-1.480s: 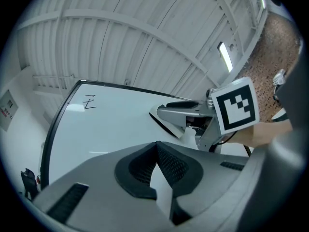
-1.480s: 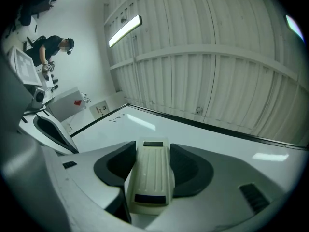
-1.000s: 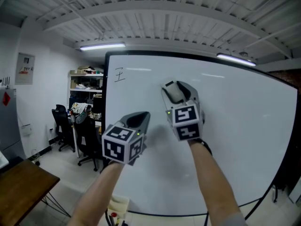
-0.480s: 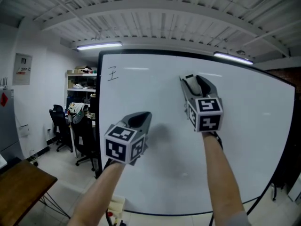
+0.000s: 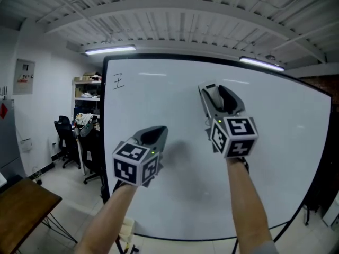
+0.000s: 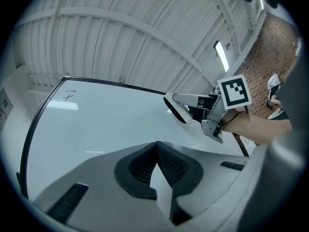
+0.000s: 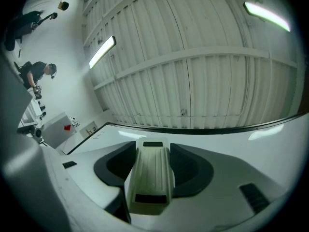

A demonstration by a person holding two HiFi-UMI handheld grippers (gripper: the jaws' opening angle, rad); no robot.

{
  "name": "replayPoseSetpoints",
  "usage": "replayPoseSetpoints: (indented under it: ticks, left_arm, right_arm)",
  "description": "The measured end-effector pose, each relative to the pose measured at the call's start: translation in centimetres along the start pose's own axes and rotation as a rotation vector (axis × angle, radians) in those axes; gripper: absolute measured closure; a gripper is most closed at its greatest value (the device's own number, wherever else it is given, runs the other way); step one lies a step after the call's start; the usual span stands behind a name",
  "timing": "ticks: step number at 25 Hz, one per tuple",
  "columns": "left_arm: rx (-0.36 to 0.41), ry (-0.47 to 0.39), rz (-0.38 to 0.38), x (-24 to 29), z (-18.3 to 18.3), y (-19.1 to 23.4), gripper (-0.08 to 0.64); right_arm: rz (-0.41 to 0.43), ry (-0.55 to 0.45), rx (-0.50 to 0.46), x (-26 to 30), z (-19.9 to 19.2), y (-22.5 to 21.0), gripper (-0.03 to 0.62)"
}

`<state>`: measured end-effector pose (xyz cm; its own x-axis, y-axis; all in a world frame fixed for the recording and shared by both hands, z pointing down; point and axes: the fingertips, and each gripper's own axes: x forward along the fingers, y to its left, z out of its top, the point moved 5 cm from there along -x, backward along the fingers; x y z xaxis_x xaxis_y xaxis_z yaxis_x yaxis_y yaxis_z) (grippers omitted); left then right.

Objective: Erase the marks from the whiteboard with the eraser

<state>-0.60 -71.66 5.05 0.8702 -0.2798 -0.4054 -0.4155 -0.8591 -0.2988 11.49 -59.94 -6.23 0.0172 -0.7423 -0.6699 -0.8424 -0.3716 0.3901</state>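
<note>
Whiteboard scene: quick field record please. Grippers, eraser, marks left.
board: whiteboard, upright, mostly clean
marks left: one small handwritten mark in the top-left corner
eraser: pale eraser clamped between the right jaws, near the board's upper middle, well to the right of the mark
eraser contact with board: cannot tell
right gripper: shut on the eraser
left gripper: jaws together, holding nothing, lower and to the left of the right one
</note>
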Motion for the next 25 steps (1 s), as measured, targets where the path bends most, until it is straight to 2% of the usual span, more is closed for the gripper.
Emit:
replayPoseSetpoints:
  ticks: [4,12,18,25]
  left_arm:
    - [-0.026,-0.007,-0.01,-0.2,-0.5,-1.6,0.558]
    - [-0.092,0.027,-0.083,0.3,-3.9,-7.5,0.558]
    - [-0.142,0.085,-0.126,0.1,-7.4,-11.5,0.558]
    - [-0.215,0.189,-0.135,-0.6,-12.7,-14.4,0.558]
  right_arm:
    - [0.023,-0.008,0.016,-3.1,-0.4,-0.1,0.371]
    - [0.077,0.02,0.133,-10.7,-4.1,-0.7,0.371]
    - [0.08,0.1,0.252,-16.3,-8.5,-0.4,0.371]
    - [0.093,0.236,0.396,-22.2,-14.6,0.4,0.371]
